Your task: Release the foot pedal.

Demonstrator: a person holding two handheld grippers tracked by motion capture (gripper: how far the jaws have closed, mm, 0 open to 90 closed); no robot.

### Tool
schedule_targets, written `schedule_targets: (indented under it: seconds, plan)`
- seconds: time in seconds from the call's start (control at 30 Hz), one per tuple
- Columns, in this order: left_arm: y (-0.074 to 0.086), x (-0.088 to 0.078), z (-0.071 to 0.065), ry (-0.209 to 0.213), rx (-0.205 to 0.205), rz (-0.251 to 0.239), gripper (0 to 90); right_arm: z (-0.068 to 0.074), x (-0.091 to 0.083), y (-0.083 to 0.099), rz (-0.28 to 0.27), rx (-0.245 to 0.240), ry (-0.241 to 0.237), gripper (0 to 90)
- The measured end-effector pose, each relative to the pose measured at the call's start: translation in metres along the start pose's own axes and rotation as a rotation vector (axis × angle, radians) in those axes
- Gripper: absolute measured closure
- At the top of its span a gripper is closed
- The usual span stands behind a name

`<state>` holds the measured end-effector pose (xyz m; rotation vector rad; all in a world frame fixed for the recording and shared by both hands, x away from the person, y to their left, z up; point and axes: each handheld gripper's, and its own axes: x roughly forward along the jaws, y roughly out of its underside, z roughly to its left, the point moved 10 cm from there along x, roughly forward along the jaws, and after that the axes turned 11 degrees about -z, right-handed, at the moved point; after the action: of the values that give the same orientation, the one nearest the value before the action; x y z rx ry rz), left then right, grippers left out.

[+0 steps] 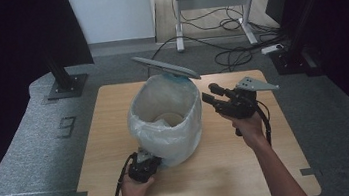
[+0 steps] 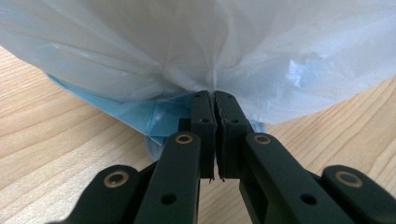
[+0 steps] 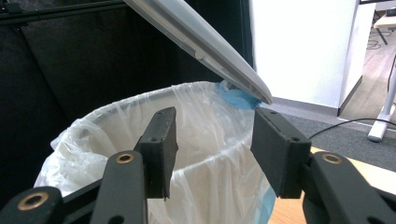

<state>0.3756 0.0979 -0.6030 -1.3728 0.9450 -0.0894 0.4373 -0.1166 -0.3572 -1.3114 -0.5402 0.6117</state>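
Liner fitting on the bin (image 1: 165, 122), mid-counter (image 1: 252, 169). Left hand-held gripper (image 2: 214, 100) is clenched on the bag (image 2: 201, 56) low on the near side. Right hand-held gripper (image 3: 212, 140) is released, nothing between its jaws, hovering just right of the rim under the raised lid (image 3: 205, 46). Next, likely: pinch the right-side overhang and pull it down snug.
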Motion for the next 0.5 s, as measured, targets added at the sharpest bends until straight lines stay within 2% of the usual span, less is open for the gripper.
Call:
schedule_targets:
  seconds: [0.27,0.33,0.5]
  plan:
    - [-0.004,-0.002,-0.001,0.001,-0.005,-0.025,85.5,-0.005,-0.006,0.007,0.003,0.005,0.003,48.9]
    - [-0.004,-0.002,0.0,-0.01,0.005,-0.026,82.1,-0.006,-0.007,0.009,0.005,0.006,0.005,48.7]
    - [-0.005,-0.003,0.0,-0.016,0.0,-0.028,75.5,-0.008,-0.013,0.015,0.011,0.005,0.005,48.5]
